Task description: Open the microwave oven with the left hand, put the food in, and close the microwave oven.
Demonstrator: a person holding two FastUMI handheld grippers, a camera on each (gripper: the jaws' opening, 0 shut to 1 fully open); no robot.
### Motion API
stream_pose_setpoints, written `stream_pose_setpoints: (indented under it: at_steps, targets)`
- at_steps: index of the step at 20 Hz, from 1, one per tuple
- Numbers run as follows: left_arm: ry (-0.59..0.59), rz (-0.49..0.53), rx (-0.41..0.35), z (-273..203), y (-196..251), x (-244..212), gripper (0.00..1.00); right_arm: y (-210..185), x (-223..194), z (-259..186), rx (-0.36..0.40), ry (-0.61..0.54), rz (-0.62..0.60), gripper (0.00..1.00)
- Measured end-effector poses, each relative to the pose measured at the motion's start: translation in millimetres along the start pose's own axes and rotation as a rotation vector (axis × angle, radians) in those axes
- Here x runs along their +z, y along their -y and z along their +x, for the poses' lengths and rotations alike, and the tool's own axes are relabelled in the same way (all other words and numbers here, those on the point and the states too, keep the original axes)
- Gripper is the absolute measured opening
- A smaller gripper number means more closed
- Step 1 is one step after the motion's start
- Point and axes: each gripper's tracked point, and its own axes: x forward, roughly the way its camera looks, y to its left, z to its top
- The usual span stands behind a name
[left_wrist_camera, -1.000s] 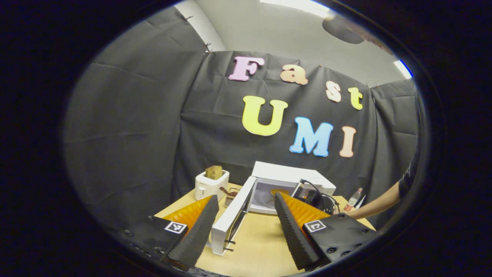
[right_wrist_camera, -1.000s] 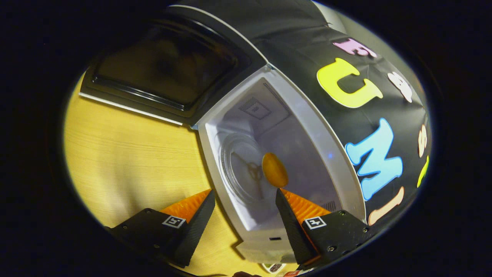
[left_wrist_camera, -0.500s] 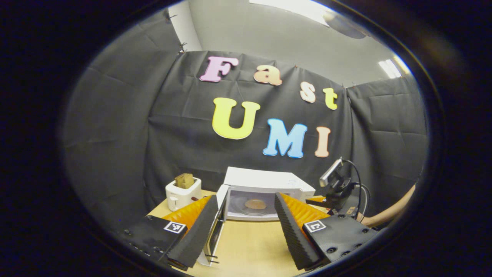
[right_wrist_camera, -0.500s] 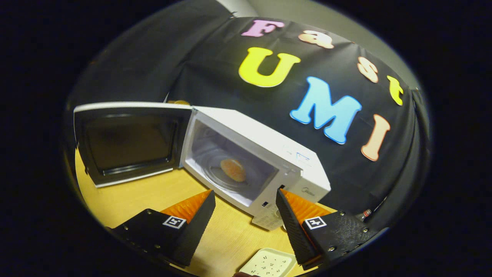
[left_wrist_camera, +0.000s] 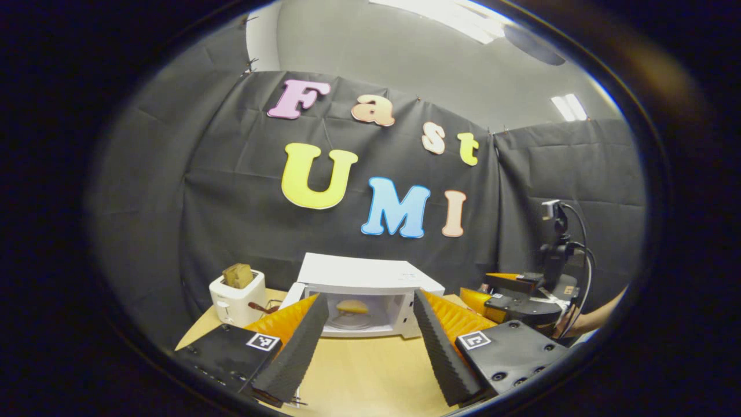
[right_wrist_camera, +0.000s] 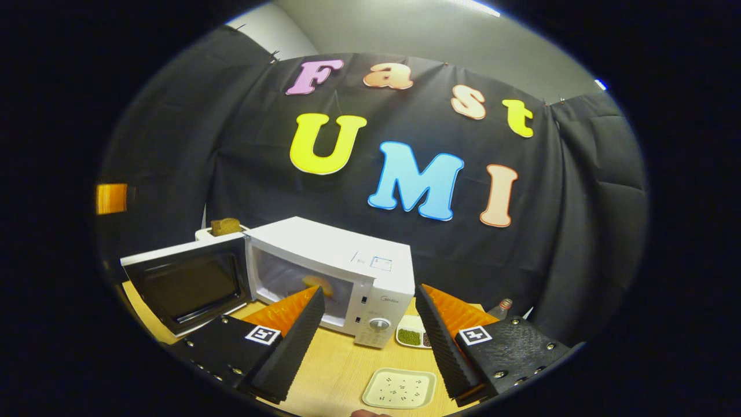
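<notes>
The white microwave (left_wrist_camera: 370,273) (right_wrist_camera: 341,255) stands at the back of the wooden table (left_wrist_camera: 370,370). Its door (right_wrist_camera: 184,285) hangs swung out to the left. A yellow-orange piece of food (left_wrist_camera: 351,306) (right_wrist_camera: 317,283) lies on the glass turntable inside. My left gripper (left_wrist_camera: 367,347) is open and empty, held back from the oven and facing its cavity. My right gripper (right_wrist_camera: 367,341) is also open and empty, back from the oven's front right corner. In the left gripper view the right gripper (left_wrist_camera: 512,298) shows off to the right, held by a hand.
A white toaster (left_wrist_camera: 236,298) with a slice of bread (left_wrist_camera: 237,275) (right_wrist_camera: 223,226) stands left of the microwave. In front of the oven lie a pale square plate (right_wrist_camera: 399,388) and a small dish of green beans (right_wrist_camera: 411,336). A bottle (right_wrist_camera: 502,307) stands at the right.
My right gripper has backed out of the microwave cavity and levelled off, leaving the food on the turntable. My left gripper has swung round to face the oven's front.
</notes>
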Motion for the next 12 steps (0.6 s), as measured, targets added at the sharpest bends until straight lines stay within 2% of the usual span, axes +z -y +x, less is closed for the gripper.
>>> stream_pose_setpoints:
  at_steps: [3, 6, 7, 8, 11, 12]
  targets:
    - [0.032, 0.019, -0.006, 7, 5, 12, 0.93, 9, 30, -24, -0.028, 0.048, 0.093, 0.96]
    - [0.036, 0.067, 0.022, 13, 2, 15, 0.93, 19, 56, -47, -0.059, 0.103, 0.16, 0.96]
    - [0.032, 0.073, 0.027, 14, 3, 15, 0.96, 19, 62, -52, -0.06, 0.113, 0.178, 0.96]
    - [0.029, 0.073, 0.027, 15, 6, 15, 0.93, 19, 70, -59, -0.058, 0.126, 0.198, 0.96]
    - [0.029, 0.09, 0.044, 15, 6, 20, 0.94, 21, 85, -68, -0.052, 0.157, 0.224, 0.96]
    - [0.031, 0.089, 0.045, 15, 7, 20, 0.98, 18, 87, -72, -0.046, 0.16, 0.22, 0.96]
